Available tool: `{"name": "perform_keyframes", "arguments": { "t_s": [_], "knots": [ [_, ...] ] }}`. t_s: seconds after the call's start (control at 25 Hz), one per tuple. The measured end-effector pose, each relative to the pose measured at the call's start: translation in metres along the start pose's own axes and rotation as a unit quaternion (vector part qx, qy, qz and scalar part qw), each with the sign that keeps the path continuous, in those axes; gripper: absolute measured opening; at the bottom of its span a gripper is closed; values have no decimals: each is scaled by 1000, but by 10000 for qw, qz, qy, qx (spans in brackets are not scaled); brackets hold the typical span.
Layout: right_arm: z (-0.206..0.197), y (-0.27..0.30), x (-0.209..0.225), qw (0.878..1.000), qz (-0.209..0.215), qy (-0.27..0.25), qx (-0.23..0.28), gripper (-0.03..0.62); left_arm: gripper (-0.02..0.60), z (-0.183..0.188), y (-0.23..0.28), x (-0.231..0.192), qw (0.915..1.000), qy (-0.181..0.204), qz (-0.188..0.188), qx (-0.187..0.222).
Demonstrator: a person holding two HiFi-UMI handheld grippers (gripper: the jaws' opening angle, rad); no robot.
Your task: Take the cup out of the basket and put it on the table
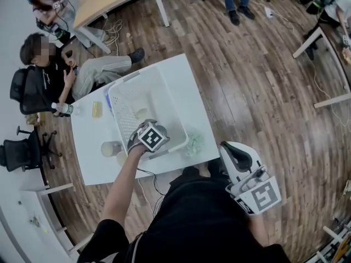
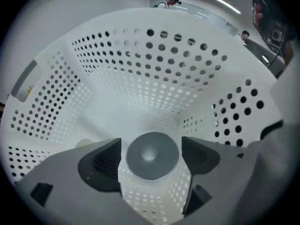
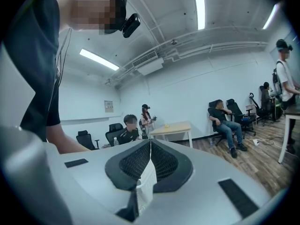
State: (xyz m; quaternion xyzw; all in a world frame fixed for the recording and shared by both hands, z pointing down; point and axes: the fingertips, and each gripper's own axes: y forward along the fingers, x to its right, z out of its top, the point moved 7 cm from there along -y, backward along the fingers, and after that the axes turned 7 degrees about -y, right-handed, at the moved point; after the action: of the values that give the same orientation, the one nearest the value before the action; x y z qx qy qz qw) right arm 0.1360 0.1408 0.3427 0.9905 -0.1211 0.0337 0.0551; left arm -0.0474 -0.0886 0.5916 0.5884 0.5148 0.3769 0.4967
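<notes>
The task was at its first step, with nothing yet lifted. The white perforated basket [image 1: 171,100] stood on the white table [image 1: 189,89], running from the middle of the table toward its near edge. The grey cup [image 2: 152,154] stood upright on the basket's floor at the near end, mouth up, so it was not yet out.

The left gripper [image 2: 151,159] pointed steeply down into the basket. Its jaws stood wide apart, one on each side of the cup, with a gap showing between each pad and the rim. By my reading it was placed for the grasp but had no hold. Left to do were closing on the cup, lifting it clear of the basket wall and setting it down on a bare part of the table.

The right gripper [image 3: 150,149] was held off the table's near right corner, close to the person's body. Its jaws were pressed together with nothing between them.

No brand or wording could be read. The cubes on both grippers bore black-and-white square markers only. A small notice on the far wall, in the right gripper view, was too small to make out. The cup and basket showed no print.
</notes>
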Motion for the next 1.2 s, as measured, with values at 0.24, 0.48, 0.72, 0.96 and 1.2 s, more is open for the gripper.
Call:
{"name": "perform_keyframes", "arguments": {
  "t_s": [0.24, 0.48, 0.72, 0.96, 1.2],
  "knots": [
    [0, 0, 9, 10000, 36, 6, -7, 26, 388, -1, 12, -8, 9996, -146, 181, -137],
    [0, 8, 10, 9998, 187, -29, -25, 26, 373, 5, -10, -16, 9982, -256, 452, 307],
    [1, 15, 7, 9987, 508, -90, -29, 26, 368, 29, -69, 0, 9868, -440, 599, 1436],
    [5, 40, -14, 9946, 1014, -215, -44, 26, 362, 36, -151, 35, 9373, -856, 613, 3323],
    [11, 73, -47, 9860, 1618, -404, -46, 26, 360, 6, -207, 61, 8934, -1340, 819, 4209]
  ]
}}
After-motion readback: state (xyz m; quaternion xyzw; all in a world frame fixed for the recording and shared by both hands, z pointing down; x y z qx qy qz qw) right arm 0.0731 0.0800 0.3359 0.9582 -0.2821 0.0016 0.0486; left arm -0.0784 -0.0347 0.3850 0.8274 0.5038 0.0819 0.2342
